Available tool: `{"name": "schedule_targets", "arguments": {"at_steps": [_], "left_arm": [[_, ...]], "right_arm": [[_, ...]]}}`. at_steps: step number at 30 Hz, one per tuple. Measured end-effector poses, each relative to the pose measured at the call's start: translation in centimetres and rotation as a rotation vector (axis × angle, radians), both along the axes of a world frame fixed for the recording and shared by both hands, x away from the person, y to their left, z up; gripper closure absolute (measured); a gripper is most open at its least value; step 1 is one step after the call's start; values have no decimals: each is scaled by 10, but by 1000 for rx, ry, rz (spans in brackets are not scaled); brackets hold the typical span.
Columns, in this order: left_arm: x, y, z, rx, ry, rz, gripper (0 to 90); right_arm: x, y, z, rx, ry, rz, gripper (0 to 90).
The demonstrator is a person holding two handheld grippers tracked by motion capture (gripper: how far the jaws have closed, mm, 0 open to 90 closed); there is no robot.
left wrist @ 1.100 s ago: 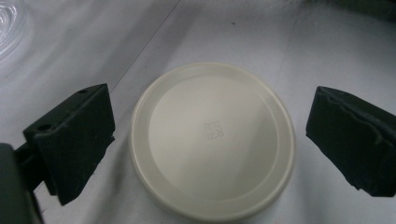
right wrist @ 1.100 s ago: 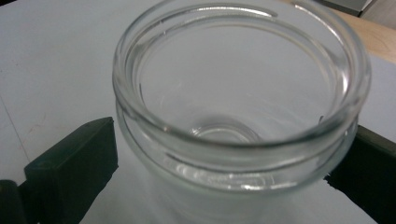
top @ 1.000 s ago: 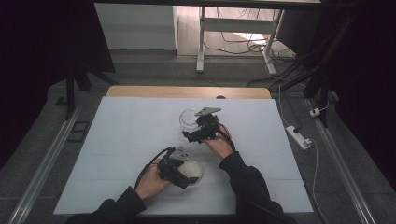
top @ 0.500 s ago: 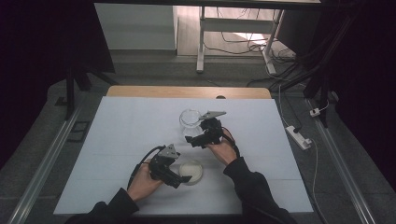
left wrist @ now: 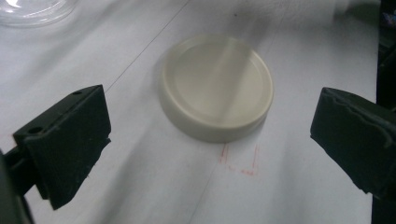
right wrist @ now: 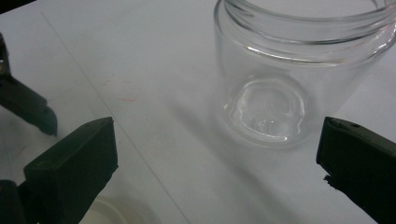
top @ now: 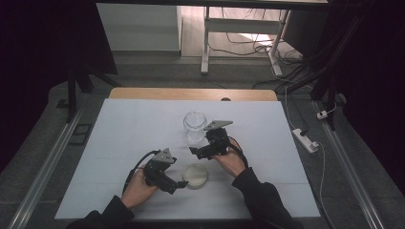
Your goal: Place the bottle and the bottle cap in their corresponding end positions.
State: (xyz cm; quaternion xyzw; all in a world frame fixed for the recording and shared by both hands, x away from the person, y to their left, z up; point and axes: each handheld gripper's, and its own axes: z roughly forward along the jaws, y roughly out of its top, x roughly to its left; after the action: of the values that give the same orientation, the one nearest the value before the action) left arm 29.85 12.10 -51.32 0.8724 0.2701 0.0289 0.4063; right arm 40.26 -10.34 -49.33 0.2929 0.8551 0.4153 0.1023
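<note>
Broadly, a white table (top: 124, 143) with a wooden strip along its far edge takes up the middle of the high view, with dark floor and cables around it. 2 forearms in dark sleeves come in from the near edge.

Next in size, a clear glass jar (top: 195, 127) stands upright and open-mouthed near the table's middle, without its lid. In the right gripper view the jar (right wrist: 289, 79) sits ahead and toward the right jaw, its thick base resting on the white surface, apart from both jaws.

The right gripper (top: 197, 151) lies just beside the jar on its near side, held in the person's right hand (top: 230, 161), a grey 3-cornered plate on top. Its jaws are spread wide and grasp nothing.

The left gripper (top: 182, 184) is nearer the person, held in the left hand (top: 138, 187), a cable looping behind it. Its jaws are also spread wide and released, with the tips just beside the lid.

Smallest, a round cream lid (top: 196, 175) lies flat on the table between the 2 grippers, near the jar but not touching it. In the left gripper view the lid (left wrist: 217, 86) rests ahead of the 2 open jaws, clear of both, with faint red marks on the surface just near it.
</note>
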Motion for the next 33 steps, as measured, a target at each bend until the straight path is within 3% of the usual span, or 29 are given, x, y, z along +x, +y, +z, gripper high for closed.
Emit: {"name": "schedule_targets", "arguments": {"at_steps": [15,33], "left_arm": [[-12,24,8,-36,0,33,0],[-35,62,8,-63,7,112,0]], "right_arm": [[-27,-22,11,34,-37,12,0],[-67,-61,9,16,-48,-5,0]]}}
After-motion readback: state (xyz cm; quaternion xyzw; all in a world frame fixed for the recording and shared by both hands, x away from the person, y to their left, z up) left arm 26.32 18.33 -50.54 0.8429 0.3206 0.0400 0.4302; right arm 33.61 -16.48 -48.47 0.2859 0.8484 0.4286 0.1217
